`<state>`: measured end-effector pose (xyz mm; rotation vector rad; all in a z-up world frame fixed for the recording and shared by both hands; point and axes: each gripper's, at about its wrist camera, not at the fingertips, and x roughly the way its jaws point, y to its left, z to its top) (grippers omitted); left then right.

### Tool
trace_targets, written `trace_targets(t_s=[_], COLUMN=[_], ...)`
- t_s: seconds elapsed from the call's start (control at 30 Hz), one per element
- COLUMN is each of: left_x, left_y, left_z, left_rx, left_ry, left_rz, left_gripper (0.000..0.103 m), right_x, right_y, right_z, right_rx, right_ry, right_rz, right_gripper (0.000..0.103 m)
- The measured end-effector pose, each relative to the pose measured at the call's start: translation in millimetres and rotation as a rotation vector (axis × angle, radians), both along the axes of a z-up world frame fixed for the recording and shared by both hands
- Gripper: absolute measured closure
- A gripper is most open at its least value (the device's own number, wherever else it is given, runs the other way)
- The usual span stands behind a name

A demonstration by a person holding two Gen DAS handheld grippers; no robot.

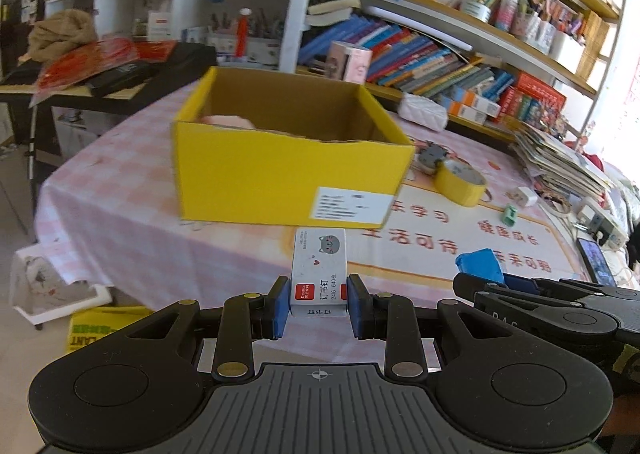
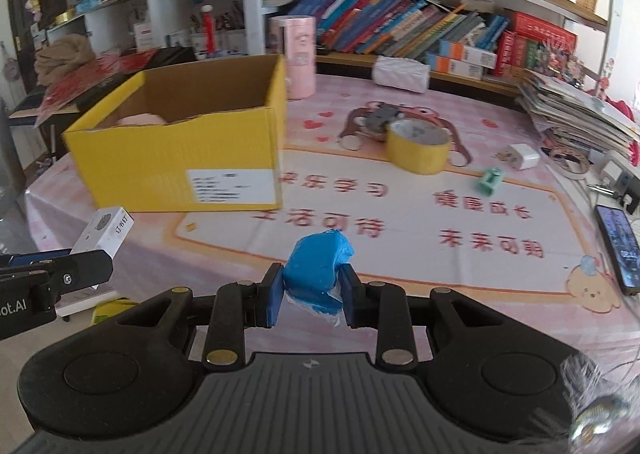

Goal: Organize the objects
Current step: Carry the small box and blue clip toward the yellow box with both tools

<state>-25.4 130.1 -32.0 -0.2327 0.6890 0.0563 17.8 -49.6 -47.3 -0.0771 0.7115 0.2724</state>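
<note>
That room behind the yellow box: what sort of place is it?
Probably a home study or child's room: crowded bookshelves, a table under a pink cartoon cloth, and a leaning pile of magazines.

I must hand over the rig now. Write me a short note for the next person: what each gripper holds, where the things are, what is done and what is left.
Left gripper: shut on the white staple box, held in front of the yellow box.
Right gripper: shut on the blue wrapped lump, above the table mat.
Yellow box: open, on the pink tablecloth; something pink already lies inside.
Left to do: drop both held things into the box, then probably collect the yellow tape roll, grey clip, green sharpener and white charger, all lying on the mat.
</note>
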Motion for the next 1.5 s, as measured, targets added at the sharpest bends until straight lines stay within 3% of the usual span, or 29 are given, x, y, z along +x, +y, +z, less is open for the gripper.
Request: trace_targets(t_s=[0.43,0.8,1.17,1.5], left_x=[-25.0,-4.2,62.2,140.6], left_y=[38.3,48.5,54.4,59.0], left_z=[5.1,40.6,65.2,58.0], left_rx=[-0.001,0.032,0.073,0.110], left_ry=[-0.034,-0.155,-0.222,-0.176], left_rz=[0.074,0.055,0.076,0.110], left_gripper=[0.075,0.075,0.075,0.075], right_x=[-17.1,-2.7,66.5,156.5], right_y=[51.8,59.1,74.4,97.0], right_z=[4.2,33.8,72.0,69.3], right_rx=[0.000,0.022,0.048,-0.003], right_ry=[-0.017,-0.116,-0.246,-0.225], right_rz=[0.113,0.094,0.108,0.200], right_gripper=[0.075,0.075,0.075,0.075])
